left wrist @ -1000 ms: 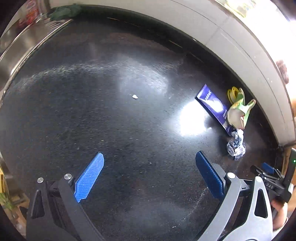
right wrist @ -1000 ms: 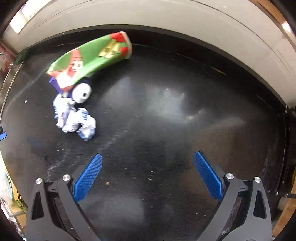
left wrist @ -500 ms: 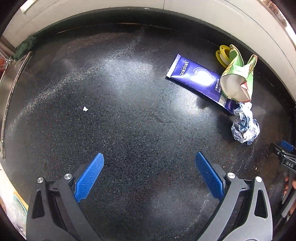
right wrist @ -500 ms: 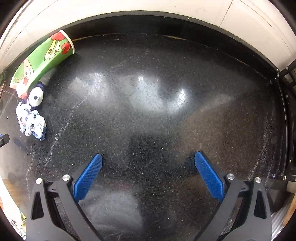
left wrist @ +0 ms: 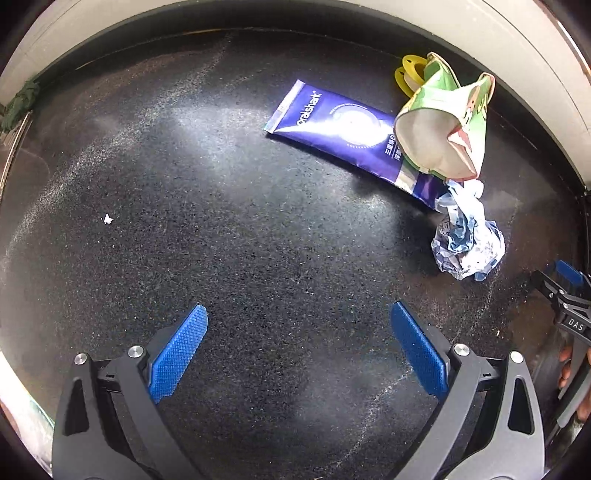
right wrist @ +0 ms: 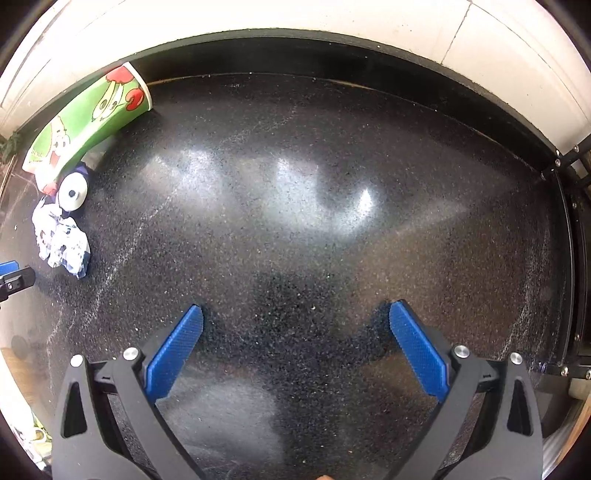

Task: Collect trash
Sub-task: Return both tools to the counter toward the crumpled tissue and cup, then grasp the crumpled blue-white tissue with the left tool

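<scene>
On the black speckled counter [left wrist: 240,240] lie a blue toothpaste tube [left wrist: 343,129], a crushed green paper cup [left wrist: 443,122] across its cap end, and a crumpled blue-white wrapper [left wrist: 467,240]. A yellow item [left wrist: 406,74] sits behind the cup. My left gripper [left wrist: 295,314] is open and empty, well short of them. In the right wrist view the cup [right wrist: 88,118], the tube's white cap [right wrist: 72,192] and the wrapper [right wrist: 61,240] sit at far left. My right gripper [right wrist: 295,317] is open and empty over bare counter [right wrist: 314,240].
A white tiled wall [right wrist: 295,22] runs behind the counter. A tiny white scrap [left wrist: 107,219] lies at the left. A green cloth [left wrist: 18,105] sits at the far left edge. A black metal frame [right wrist: 572,240] borders the counter's right side. The other gripper's tip [left wrist: 565,291] shows at right.
My left gripper has swung right and closer, so the trash now sits larger at upper right. My right gripper has turned right, so the trash slid to the far left edge.
</scene>
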Available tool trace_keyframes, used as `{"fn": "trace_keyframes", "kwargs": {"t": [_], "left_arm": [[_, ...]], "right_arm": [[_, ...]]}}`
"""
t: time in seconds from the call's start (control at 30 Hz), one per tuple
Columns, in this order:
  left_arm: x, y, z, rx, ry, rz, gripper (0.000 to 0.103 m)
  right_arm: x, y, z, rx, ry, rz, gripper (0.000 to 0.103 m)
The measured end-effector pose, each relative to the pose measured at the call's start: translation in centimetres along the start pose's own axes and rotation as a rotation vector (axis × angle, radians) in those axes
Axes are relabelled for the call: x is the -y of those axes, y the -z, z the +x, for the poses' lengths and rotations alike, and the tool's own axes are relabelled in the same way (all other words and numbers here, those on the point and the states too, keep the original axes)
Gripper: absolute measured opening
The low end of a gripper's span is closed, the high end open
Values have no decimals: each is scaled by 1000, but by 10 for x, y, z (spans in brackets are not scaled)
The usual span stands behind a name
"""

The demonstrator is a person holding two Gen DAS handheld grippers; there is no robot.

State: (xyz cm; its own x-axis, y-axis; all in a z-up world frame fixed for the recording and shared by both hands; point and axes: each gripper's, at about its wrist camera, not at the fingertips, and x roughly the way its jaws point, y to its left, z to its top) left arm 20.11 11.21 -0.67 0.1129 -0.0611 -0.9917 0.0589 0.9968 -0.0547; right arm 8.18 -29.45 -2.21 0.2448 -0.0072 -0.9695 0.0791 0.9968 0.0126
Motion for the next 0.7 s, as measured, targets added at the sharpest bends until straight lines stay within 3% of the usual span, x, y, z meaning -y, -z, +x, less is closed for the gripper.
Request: {"fn": "trace_keyframes", "kwargs": {"t": [0.17, 0.43, 0.7], "left_arm": [[19, 9, 4, -12, -26, 21, 96], [46, 56, 7, -25, -43, 27, 96], [104, 48, -1, 10, 12, 42, 96]], "right_arm": [[17, 19, -8, 11, 10, 49, 98], [44, 66, -19, 19, 26, 124, 98], [55, 98, -27, 37, 19, 100, 98]]}}
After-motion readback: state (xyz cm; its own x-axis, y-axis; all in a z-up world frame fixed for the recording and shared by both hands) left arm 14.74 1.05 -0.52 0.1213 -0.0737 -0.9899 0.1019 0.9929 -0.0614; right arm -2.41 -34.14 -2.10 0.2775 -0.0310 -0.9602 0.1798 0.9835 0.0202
